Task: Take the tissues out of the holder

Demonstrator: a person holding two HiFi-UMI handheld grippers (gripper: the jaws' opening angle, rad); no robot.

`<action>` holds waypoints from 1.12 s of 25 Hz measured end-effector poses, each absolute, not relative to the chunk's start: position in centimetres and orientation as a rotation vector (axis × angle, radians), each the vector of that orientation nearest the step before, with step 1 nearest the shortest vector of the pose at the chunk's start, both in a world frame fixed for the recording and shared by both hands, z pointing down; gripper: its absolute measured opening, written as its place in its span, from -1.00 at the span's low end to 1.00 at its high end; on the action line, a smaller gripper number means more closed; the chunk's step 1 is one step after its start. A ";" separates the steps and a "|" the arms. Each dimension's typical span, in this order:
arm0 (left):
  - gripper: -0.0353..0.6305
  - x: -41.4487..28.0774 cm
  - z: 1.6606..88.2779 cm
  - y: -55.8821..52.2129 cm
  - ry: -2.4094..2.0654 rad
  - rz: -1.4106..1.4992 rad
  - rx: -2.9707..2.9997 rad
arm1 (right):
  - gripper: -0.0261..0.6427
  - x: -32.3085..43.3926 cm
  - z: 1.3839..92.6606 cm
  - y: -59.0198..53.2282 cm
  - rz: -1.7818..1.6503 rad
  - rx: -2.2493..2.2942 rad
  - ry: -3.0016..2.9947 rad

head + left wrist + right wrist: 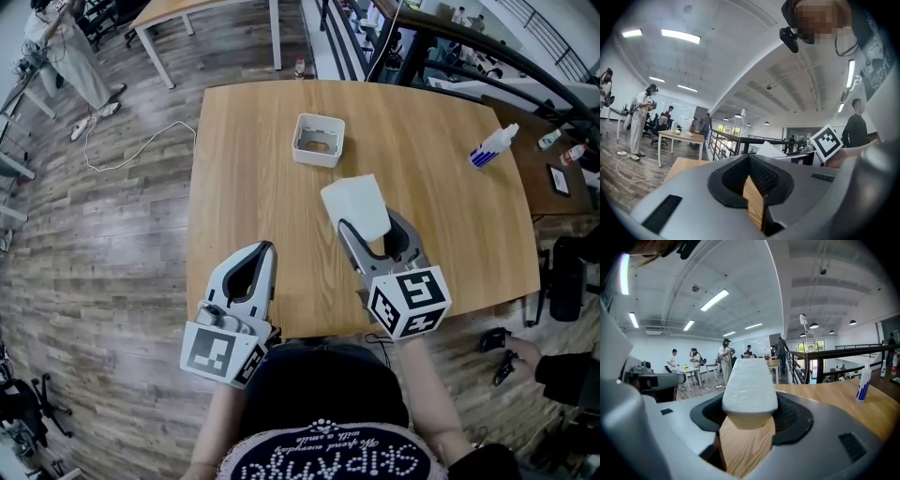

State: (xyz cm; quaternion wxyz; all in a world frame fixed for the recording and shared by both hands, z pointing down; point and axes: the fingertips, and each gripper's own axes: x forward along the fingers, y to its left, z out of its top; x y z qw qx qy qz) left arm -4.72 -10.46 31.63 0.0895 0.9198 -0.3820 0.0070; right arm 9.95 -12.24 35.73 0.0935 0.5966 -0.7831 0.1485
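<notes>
Tissues (354,206): white pack, out of the holder (317,156), clamped in right gripper (367,221). Jaws stand wide, pressed on the pack's near end; most of it juts past the tips. Pack hangs over the table (244,178), between holder and person, apart from the holder. Cannot tell if it touches the wood.

Left gripper (267,247): jaws together, nothing between them, low at the table's near edge.

Holder looks empty, toward the table's far side.

Risks, as I judge them:
- End-only grip, so the soft pack may droop or slide out.
- Opening while high would drop it.
</notes>
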 end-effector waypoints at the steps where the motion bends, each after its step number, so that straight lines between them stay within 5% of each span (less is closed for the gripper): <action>1: -0.88 -4.6 31.6 -10.4 -1.134 0.022 2.735 | -0.09 10.0 35.7 -12.0 0.438 1.770 -2.325; 28: -0.88 -6.6 32.0 -10.3 -1.242 0.090 2.694 | -0.09 10.3 37.8 -7.2 0.404 1.747 -2.323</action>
